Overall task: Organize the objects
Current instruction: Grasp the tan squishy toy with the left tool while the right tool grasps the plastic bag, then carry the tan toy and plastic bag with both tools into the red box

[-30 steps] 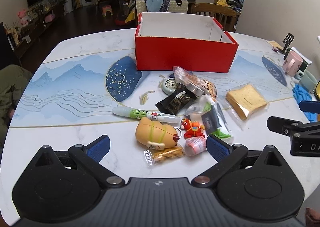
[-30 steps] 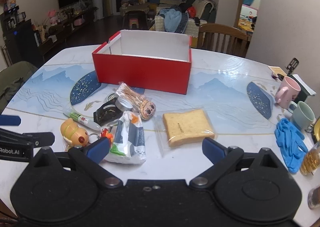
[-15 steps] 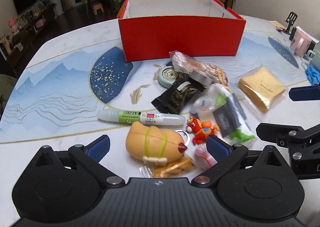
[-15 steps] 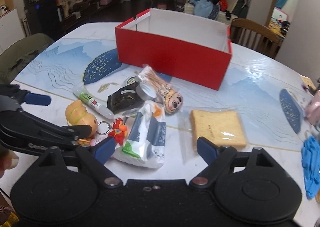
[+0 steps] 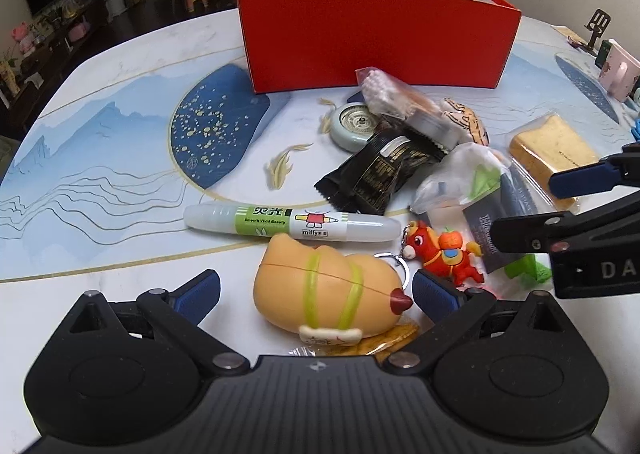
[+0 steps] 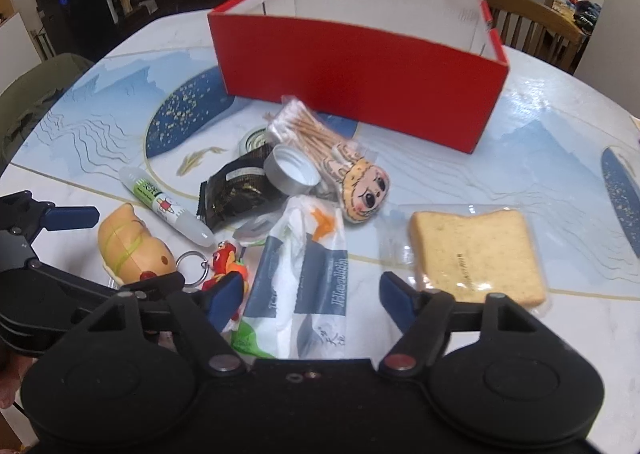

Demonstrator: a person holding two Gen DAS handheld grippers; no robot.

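A red open box (image 5: 376,42) stands at the back of the table; it also shows in the right wrist view (image 6: 360,74). Loose items lie in front of it. My left gripper (image 5: 316,292) is open, its pads either side of a tan squishy toy (image 5: 326,292) with green bands. My right gripper (image 6: 308,300) is open around a white and blue packet (image 6: 304,274). A marker pen (image 5: 292,223), a red horse keychain (image 5: 444,252), a black sachet (image 5: 380,172) and wrapped bread (image 6: 476,254) lie close by.
A cotton swab bag (image 6: 316,134), a silver tin (image 6: 292,170) and a round disc (image 5: 356,126) lie near the box. A pink mug (image 5: 620,72) stands at the right edge. A wooden chair (image 6: 532,24) is behind the table.
Both grippers have moved forward and down toward the pile. The left one now straddles the tan toy, the right one the white packet. Both stay open.
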